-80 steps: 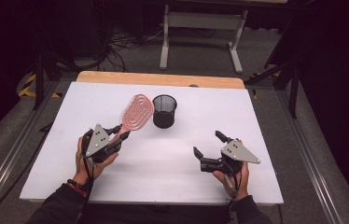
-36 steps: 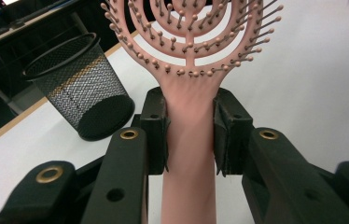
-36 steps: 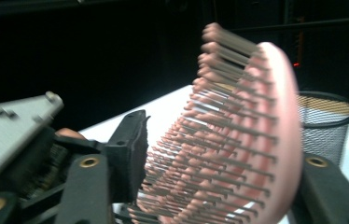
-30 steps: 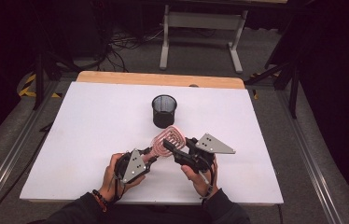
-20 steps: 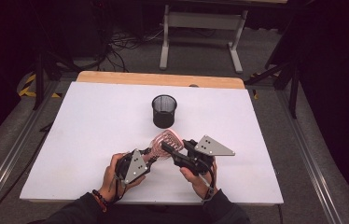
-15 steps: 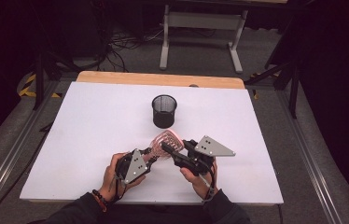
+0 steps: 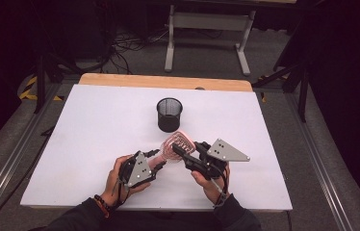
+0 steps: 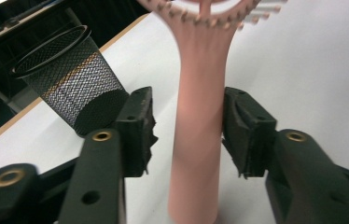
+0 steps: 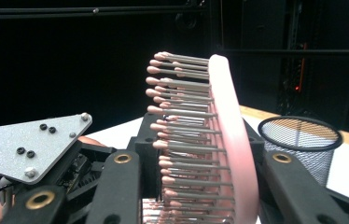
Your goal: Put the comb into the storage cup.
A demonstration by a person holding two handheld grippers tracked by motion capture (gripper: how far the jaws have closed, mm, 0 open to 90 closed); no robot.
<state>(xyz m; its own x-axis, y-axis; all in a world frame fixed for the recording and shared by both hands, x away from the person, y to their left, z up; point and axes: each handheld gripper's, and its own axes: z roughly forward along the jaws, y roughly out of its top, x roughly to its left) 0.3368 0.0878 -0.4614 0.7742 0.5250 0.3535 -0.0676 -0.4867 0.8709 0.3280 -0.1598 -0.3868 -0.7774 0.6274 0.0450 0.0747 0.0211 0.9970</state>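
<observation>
A pink hairbrush (image 7: 175, 144) hangs above the front middle of the white table (image 7: 96, 125), between my two grippers. My right gripper (image 7: 180, 151) is shut on the brush's oval head (image 9: 231, 140), one jaw on each side, with the bristles (image 9: 182, 140) pointing left in the right gripper view. My left gripper (image 7: 156, 161) sits at the handle (image 8: 196, 140). Its jaws have just been opening: the handle stands between the pads (image 8: 137, 126), with a clear gap on the left side.
A black mesh pen cup (image 7: 169, 114) stands upright on the table just beyond the brush, also seen as the cup (image 8: 72, 79) and the cup (image 9: 301, 140) in the gripper views. The table's wooden far edge (image 7: 163, 82) lies behind it. Metal frame legs stand on the floor farther back.
Since the earliest frame the left gripper has carried the brush from the left to the front middle, and the right gripper has come in to meet it. Over the last second both hands barely moved.
</observation>
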